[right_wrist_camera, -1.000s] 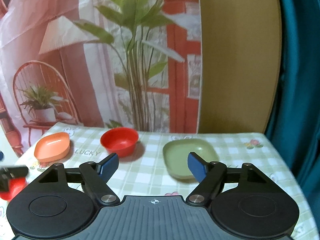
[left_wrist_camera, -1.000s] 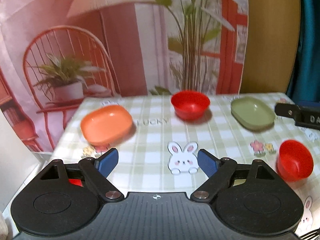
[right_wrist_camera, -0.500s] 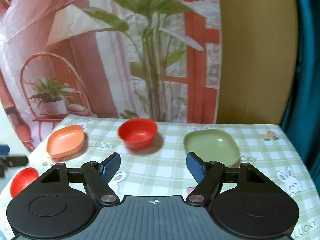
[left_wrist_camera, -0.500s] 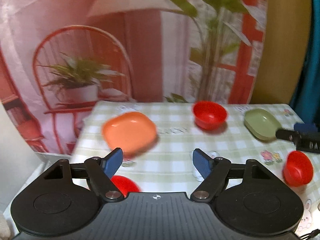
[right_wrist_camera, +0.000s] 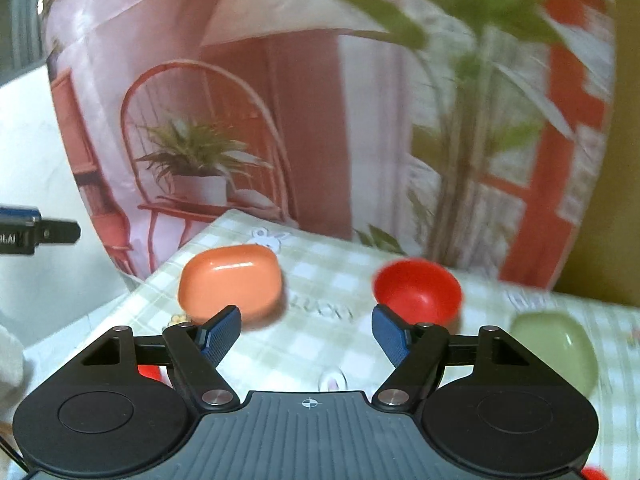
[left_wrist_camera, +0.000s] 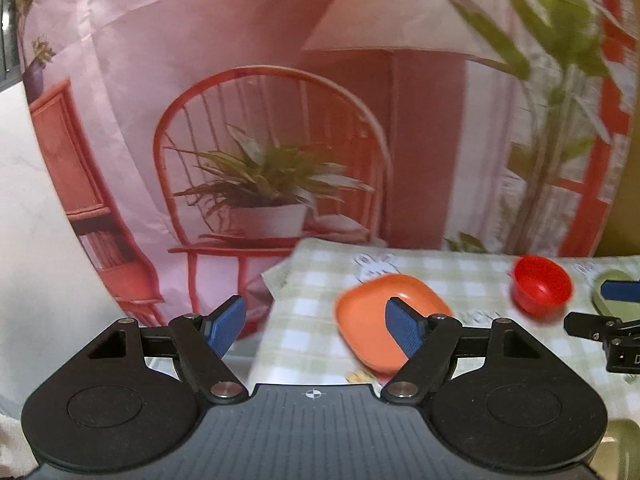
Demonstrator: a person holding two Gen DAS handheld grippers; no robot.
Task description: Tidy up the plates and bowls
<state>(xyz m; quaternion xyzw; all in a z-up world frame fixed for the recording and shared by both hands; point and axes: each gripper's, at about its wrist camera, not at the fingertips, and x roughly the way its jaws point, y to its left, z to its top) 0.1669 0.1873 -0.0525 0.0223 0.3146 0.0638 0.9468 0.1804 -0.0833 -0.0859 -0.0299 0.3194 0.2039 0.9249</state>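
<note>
We see one orange plate (right_wrist_camera: pixel 230 286), one green plate (right_wrist_camera: pixel 556 350), one red bowl (right_wrist_camera: pixel 418 292); both our grippers (left_wrist_camera: pixel 316 326) (right_wrist_camera: pixel 306 332) gape, released, holding nothing.

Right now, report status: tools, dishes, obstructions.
Left tool open, empty. Right tool open, empty. Orange plate, red bowl, green plate lie apart on the table, none stacked. Nothing between tools and dishes.

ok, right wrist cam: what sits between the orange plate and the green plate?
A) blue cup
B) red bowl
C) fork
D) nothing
B: the red bowl stands on the checked cloth with the orange plate to its left and the green plate to its right.
</note>
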